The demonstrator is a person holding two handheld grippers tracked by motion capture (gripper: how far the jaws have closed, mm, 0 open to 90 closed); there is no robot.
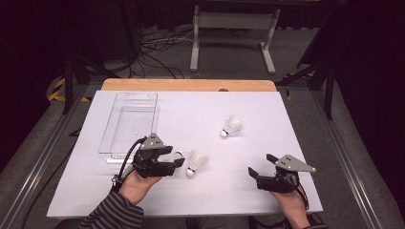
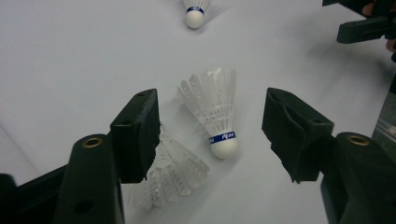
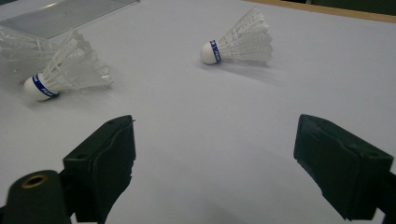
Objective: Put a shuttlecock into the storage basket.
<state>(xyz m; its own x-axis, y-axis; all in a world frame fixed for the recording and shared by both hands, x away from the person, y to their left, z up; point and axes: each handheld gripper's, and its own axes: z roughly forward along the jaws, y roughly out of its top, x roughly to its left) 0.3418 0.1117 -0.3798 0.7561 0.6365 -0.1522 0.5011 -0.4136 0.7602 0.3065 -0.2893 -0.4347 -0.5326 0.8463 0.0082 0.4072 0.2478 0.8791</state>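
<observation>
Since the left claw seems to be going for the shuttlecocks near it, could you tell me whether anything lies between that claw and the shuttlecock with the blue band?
Nothing blocks it. The left claw stands open around the banded shuttlecock, not touching. A second shuttlecock lies against the claw's left jaw, close enough to get caught in the grip.

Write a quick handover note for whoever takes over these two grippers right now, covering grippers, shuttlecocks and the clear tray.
Left gripper: jaws apart, one shuttlecock against its left jaw, not clamped; a second shuttlecock lies on the table between the jaws.
Right gripper: open, holding nothing, near the table's front right.
Third shuttlecock lies mid-table, farther back.
Clear tray at back left holds no shuttlecock.
Done: nothing in the tray.
Left: probably grip each shuttlecock and move it into the tray.
</observation>
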